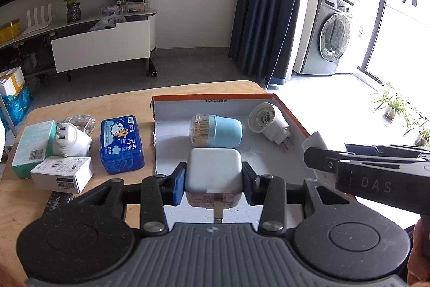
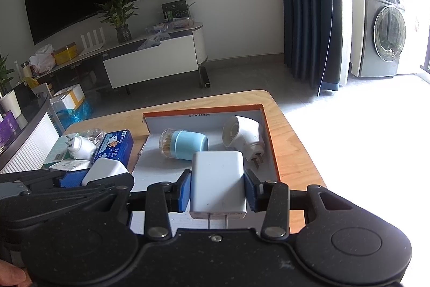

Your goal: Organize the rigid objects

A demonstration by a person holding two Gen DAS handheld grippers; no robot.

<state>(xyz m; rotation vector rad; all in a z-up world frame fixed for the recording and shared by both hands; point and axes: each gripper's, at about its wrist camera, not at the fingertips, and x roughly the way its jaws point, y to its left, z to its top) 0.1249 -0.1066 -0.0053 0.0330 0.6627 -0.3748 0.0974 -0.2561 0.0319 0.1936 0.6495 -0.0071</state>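
My left gripper [image 1: 213,186] is shut on a rounded white charger [image 1: 213,172], prongs toward the camera, held over the near part of an orange-rimmed cardboard box [image 1: 215,96]. My right gripper [image 2: 217,191] is shut on a square white charger [image 2: 217,179] above the same box [image 2: 201,109], close beside the left one. In the box lie a blue toothpick holder [image 1: 217,132] on its side and a white plug-in device [image 1: 268,123]. From the right wrist view the rounded charger [image 2: 106,170] shows at the left, between blue pads.
Left of the box on the wooden table [image 1: 80,101] sit a blue floss case [image 1: 121,145], a white plug adapter [image 1: 72,143], a green carton [image 1: 32,145], a small white carton [image 1: 63,174] and a clear plastic piece [image 1: 84,121]. The table's right edge [image 2: 298,141] runs close to the box.
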